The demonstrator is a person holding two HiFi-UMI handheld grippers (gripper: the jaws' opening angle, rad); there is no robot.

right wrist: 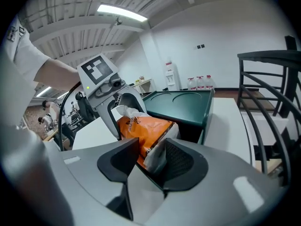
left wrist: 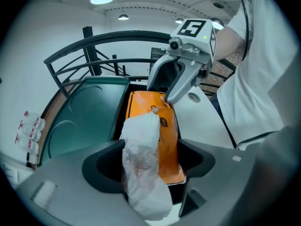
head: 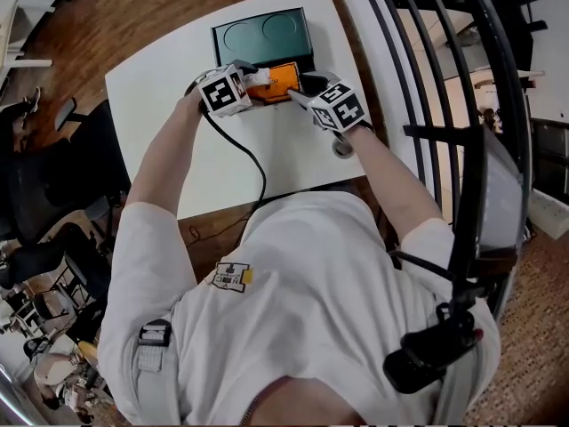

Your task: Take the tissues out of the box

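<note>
An orange tissue pack (head: 283, 80) lies at the near edge of a dark green box (head: 262, 34) on the white table (head: 160, 87). A crumpled white tissue (left wrist: 141, 145) rises out of the pack (left wrist: 167, 135) and passes between the jaws of my left gripper (left wrist: 146, 166). Those jaws stand wide, and I see a gap beside the tissue. My right gripper (right wrist: 151, 149) is shut on the pack's near end (right wrist: 146, 133). In the head view the left gripper (head: 260, 79) and the right gripper (head: 304, 85) face each other across the pack.
A black cable (head: 253, 163) runs from the left gripper across the table toward the person. A small round fitting (head: 342, 147) sits near the table's right edge. Black railing (head: 462, 105) stands close on the right. Office chairs (head: 53, 176) are on the left.
</note>
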